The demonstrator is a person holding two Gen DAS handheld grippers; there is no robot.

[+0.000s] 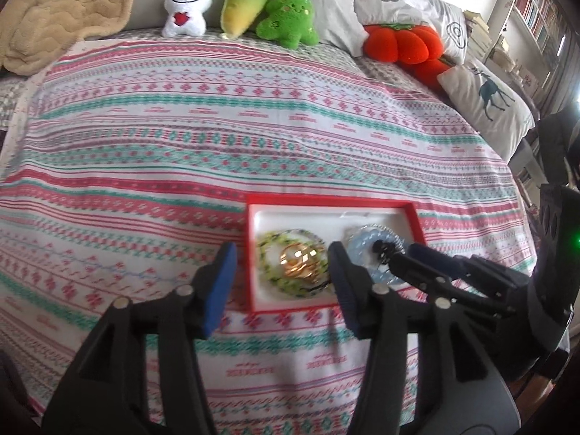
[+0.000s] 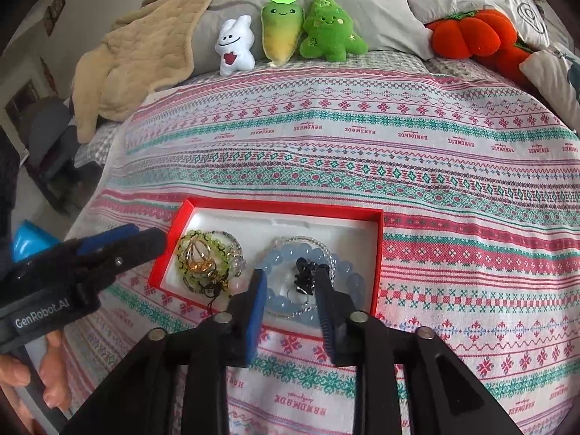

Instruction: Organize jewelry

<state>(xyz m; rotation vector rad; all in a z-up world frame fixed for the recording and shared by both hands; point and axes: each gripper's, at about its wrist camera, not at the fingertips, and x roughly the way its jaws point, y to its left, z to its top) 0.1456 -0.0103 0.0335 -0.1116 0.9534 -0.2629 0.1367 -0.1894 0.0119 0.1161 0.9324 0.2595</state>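
A red jewelry box with a white lining lies on the patterned bedspread. In its left half lie a green beaded bracelet and gold rings. In its right half lie a pale blue beaded bracelet and a small black piece. My left gripper is open over the box's left half. My right gripper is open over the blue bracelet, the black piece between its fingertips.
Plush toys stand along the bed's far edge: a white bunny, a green carrot, a green tree and a red pumpkin. A beige blanket lies far left. Pillows lie at the right.
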